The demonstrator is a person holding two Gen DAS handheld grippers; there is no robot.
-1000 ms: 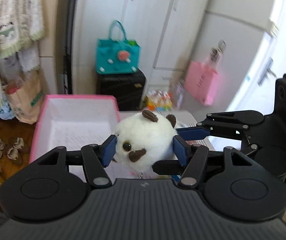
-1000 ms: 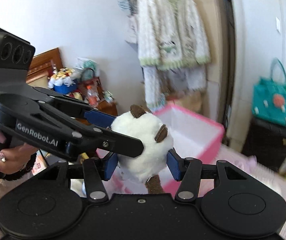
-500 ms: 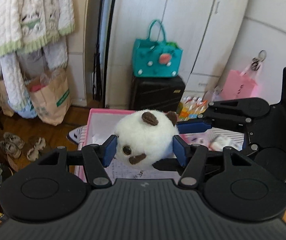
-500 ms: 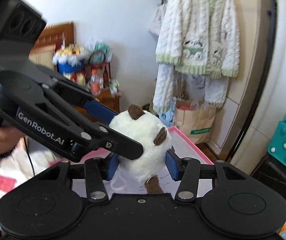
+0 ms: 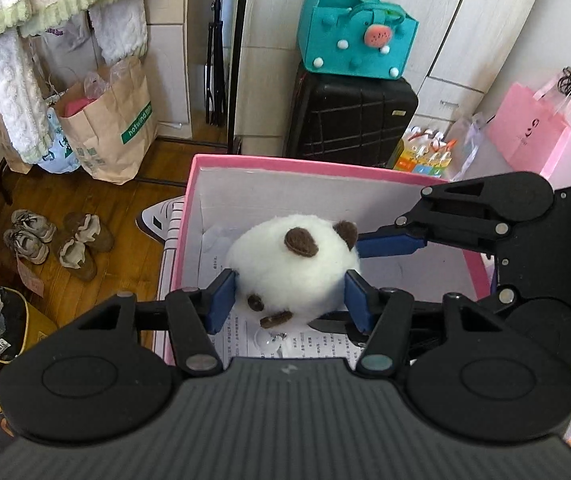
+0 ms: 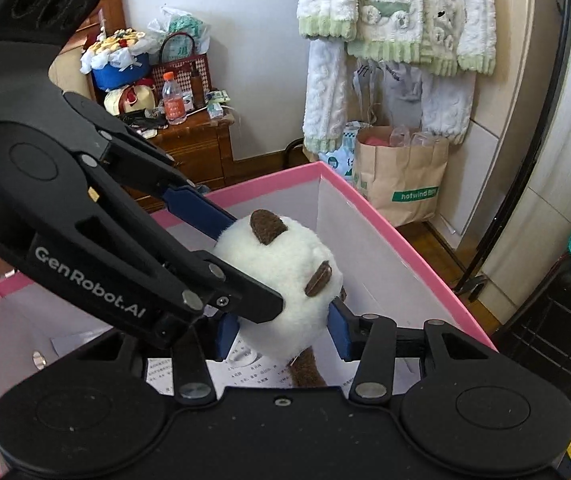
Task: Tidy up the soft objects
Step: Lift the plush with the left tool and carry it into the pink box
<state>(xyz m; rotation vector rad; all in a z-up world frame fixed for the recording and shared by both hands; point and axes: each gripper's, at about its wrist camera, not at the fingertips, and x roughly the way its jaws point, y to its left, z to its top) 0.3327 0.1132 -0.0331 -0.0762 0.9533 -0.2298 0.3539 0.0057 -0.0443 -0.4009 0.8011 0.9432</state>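
Observation:
A round white plush toy (image 5: 289, 268) with brown ears and a brown tail is held by both grippers over the open pink box (image 5: 325, 164). My left gripper (image 5: 289, 300) is shut on the plush from its two sides. My right gripper (image 6: 283, 330) is shut on the same plush (image 6: 285, 280), crossing the left one at a right angle. The plush hangs inside the box's mouth (image 6: 365, 204), above a printed paper sheet (image 5: 305, 344) on the box floor. The box interior is white.
A black suitcase (image 5: 349, 116) with a teal felt bag (image 5: 357, 28) stands behind the box. A brown paper bag (image 5: 113, 124), shoes (image 5: 57, 240) on the wooden floor, a pink bag (image 5: 529, 132), hanging fluffy clothes (image 6: 397, 40) and a cluttered wooden cabinet (image 6: 189, 144) surround it.
Both grippers have tilted downward and lowered the plush toward the pink box; the box interior now fills the view below the toy. Both grips stay shut on the plush.

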